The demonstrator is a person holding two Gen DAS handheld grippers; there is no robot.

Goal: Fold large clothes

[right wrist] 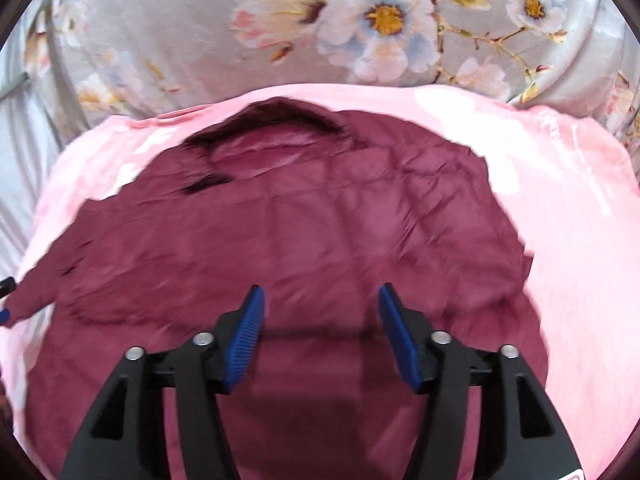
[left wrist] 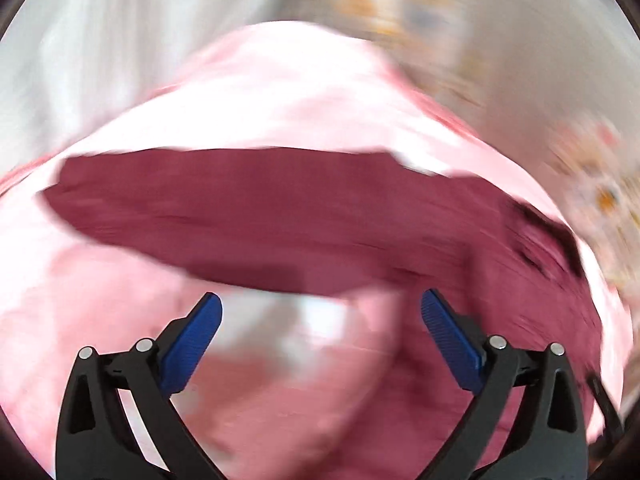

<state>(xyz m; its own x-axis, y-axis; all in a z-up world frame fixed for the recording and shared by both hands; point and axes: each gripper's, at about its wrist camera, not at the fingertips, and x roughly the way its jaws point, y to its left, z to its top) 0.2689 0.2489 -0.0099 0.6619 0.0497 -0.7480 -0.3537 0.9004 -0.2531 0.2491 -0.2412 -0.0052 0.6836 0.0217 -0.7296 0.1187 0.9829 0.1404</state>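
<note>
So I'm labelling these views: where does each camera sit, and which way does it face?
Left wrist: on the left gripper, angled down at the maroon jacket on a pink blanket; open blue-padded jaws show.
Right wrist: on the right gripper, angled down over the jacket's collar, floral bedding beyond; open jaws show.
Shared: jacket and blanket.

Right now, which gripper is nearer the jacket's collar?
Probably right. The right gripper hangs open over the jacket, collar straight ahead. The left gripper, also open, sits off the jacket's edge, collar not identifiable in its blurred view.
</note>
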